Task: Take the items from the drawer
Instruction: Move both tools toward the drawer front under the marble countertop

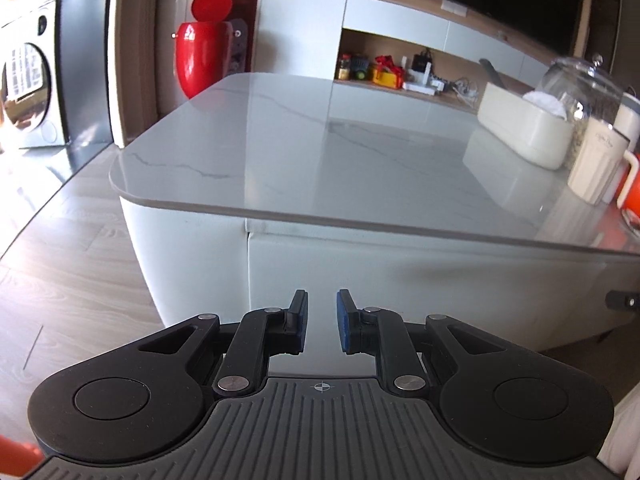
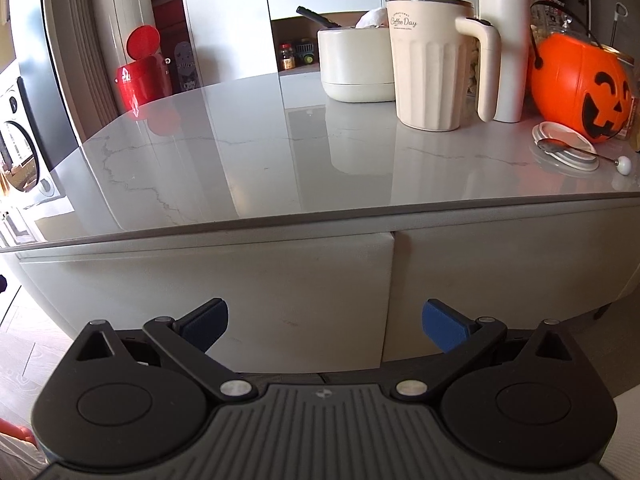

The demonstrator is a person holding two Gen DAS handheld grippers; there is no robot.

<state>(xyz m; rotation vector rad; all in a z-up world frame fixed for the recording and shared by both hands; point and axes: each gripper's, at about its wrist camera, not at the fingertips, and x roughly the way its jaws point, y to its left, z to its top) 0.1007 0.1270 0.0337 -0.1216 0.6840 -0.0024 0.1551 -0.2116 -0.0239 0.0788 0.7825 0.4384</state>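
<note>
Pretty much nothing done yet: left claw (image 1: 322, 320) is narrowly parted and empty, right claw (image 2: 324, 330) is spread wide, empty too. Just ahead of both, the drawer front (image 2: 208, 292) looks shut, items unseen; beyond, a mug (image 2: 430, 64) on the table (image 2: 240, 148).

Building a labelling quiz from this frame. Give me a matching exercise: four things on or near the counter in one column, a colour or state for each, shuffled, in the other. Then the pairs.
Things:
1. pumpkin bucket
2. Coffee Day mug
3. step bin
4. right gripper

Colour or state:
A. red, lid up
B. cream, ribbed sides
C. wide open, empty
D. orange with a black face

Pairs: 1-D, 2-B, 3-A, 4-C.
</note>
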